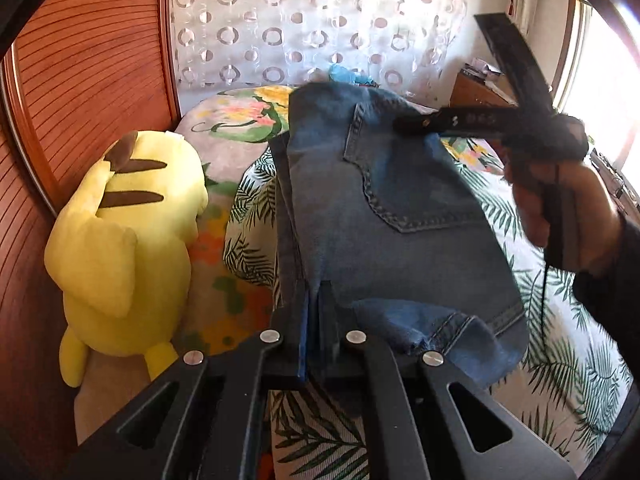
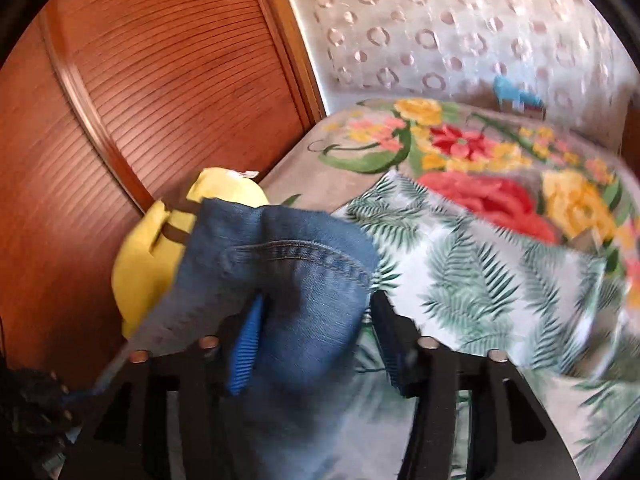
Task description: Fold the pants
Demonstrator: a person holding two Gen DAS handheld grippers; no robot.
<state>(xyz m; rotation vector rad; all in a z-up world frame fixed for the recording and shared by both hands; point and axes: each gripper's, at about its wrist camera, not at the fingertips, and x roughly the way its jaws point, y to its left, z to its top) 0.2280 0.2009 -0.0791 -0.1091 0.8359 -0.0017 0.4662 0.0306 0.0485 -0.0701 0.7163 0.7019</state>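
Blue denim pants (image 1: pixel 384 208) hang above the bed, back pocket facing me. My left gripper (image 1: pixel 314 320) is shut on the pants' near edge; denim sits between its fingers. The right gripper (image 1: pixel 408 124) shows in the left wrist view at the pants' far top edge, held by a hand. In the right wrist view the pants (image 2: pixel 296 280) drape over the left blue pad (image 2: pixel 246 352). The right gripper (image 2: pixel 320 344) has its fingers spread wide, with denim lying loose between them.
A yellow plush toy (image 1: pixel 120 236) sits at the bed's left side by a wooden slatted door (image 1: pixel 88 68). The bed has a fern-print sheet (image 2: pixel 480 272) and a floral blanket (image 2: pixel 472 152). A patterned curtain (image 1: pixel 312 24) hangs behind.
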